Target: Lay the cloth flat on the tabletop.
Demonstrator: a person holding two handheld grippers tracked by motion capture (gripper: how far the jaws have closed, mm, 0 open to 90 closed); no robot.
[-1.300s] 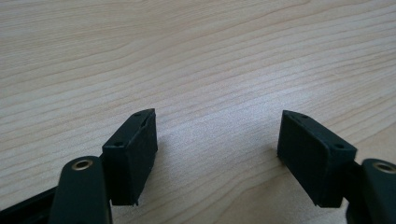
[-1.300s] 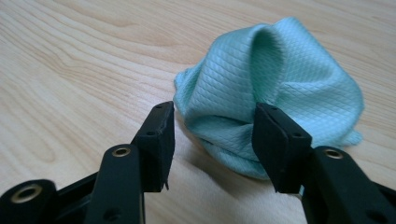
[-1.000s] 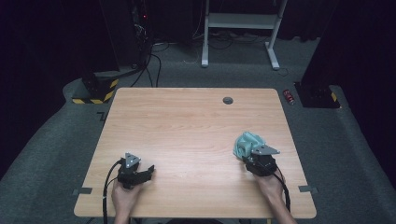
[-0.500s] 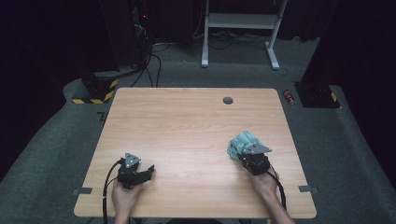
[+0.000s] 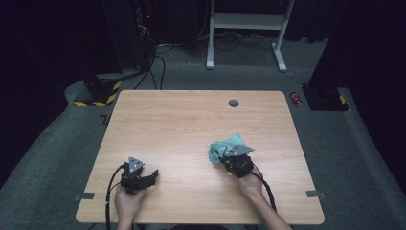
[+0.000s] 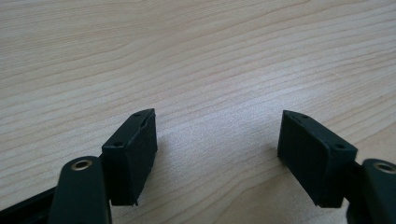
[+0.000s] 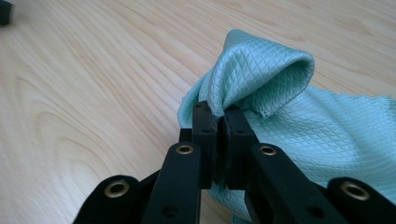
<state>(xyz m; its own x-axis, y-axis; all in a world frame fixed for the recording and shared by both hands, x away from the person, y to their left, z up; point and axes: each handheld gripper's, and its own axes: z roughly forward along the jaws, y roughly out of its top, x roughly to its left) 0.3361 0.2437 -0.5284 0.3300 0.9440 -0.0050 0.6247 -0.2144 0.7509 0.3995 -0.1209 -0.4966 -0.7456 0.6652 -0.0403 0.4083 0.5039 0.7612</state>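
Note:
A teal waffle-weave cloth (image 5: 221, 147) lies bunched on the right half of the wooden table (image 5: 191, 120). My right gripper (image 5: 225, 159) points at it from the near right. Its jaws have just closed and are now shut on a raised fold of the cloth (image 7: 261, 70), which the right gripper (image 7: 219, 116) pinches between its pads in the right gripper view. The rest of the cloth spreads flat to the right there. My left gripper (image 5: 153, 176) rests near the table's front left, pointing right. In the left gripper view the left gripper (image 6: 217, 135) stands open over bare wood.
A small dark round grommet (image 5: 233, 103) sits near the table's far edge. On the floor beyond are a red can (image 5: 297, 99), a white desk frame (image 5: 244, 21), cables and a yellow-black striped base (image 5: 95, 93).
The right gripper has moved left across the table, pulling the cloth with it. The left gripper has stayed where it was.

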